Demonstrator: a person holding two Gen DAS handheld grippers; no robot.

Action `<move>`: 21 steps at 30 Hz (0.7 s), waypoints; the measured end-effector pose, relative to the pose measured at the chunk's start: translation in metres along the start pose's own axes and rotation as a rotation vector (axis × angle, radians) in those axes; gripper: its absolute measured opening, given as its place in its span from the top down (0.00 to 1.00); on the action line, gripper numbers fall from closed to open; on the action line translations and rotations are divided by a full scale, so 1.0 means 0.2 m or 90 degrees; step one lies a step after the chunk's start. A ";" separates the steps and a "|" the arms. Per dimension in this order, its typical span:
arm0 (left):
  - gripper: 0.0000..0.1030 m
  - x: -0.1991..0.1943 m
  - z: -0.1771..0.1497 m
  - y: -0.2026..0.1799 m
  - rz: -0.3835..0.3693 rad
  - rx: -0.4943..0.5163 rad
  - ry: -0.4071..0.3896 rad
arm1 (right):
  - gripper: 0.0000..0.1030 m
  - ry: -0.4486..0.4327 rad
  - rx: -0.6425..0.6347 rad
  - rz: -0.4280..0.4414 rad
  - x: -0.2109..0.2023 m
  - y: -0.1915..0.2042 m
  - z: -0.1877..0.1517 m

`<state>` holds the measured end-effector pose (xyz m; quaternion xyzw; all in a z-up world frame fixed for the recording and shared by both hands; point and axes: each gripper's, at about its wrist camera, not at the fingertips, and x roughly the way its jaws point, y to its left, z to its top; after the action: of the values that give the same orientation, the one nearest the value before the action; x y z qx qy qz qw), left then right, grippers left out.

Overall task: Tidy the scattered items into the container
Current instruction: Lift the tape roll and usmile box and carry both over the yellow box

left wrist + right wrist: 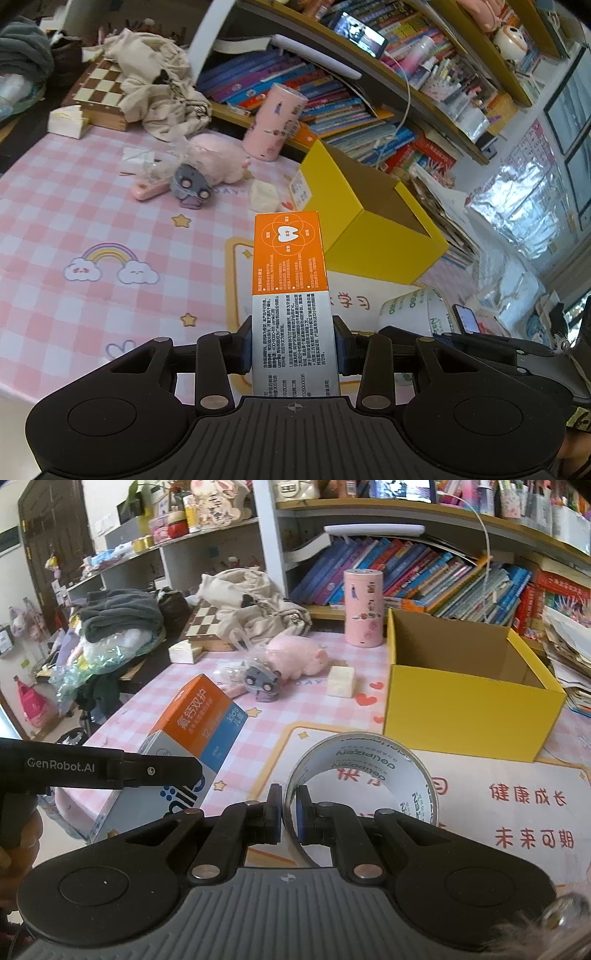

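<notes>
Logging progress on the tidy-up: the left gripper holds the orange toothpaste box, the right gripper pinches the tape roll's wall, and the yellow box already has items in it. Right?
Not quite. The yellow box shows only bare cardboard inside in the right wrist view. The rest stands: left gripper holds the toothpaste box, right gripper pinches the tape roll.

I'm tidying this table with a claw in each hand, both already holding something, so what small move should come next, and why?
Probably carry the left claw forward and over the open yellow box, then release. It already grips the toothpaste carton, and the box looks empty, just ahead to the right. The right claw, shut on the tape roll, could follow.
</notes>
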<state>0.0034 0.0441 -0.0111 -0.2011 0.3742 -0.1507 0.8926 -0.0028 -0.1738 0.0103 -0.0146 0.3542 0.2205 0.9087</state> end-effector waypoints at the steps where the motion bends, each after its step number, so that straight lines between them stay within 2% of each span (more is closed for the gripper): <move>1: 0.63 0.01 0.00 -0.01 -0.003 0.003 0.003 | 0.93 0.000 0.003 -0.003 0.00 -0.01 0.00; 21: 0.63 0.38 0.09 -0.28 -0.030 0.045 0.057 | 0.93 0.016 0.055 -0.043 0.02 -0.42 0.03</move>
<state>0.0606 -0.0316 -0.0198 -0.1712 0.4032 -0.1941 0.8778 0.0390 -0.2474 0.0011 0.0096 0.3738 0.1739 0.9110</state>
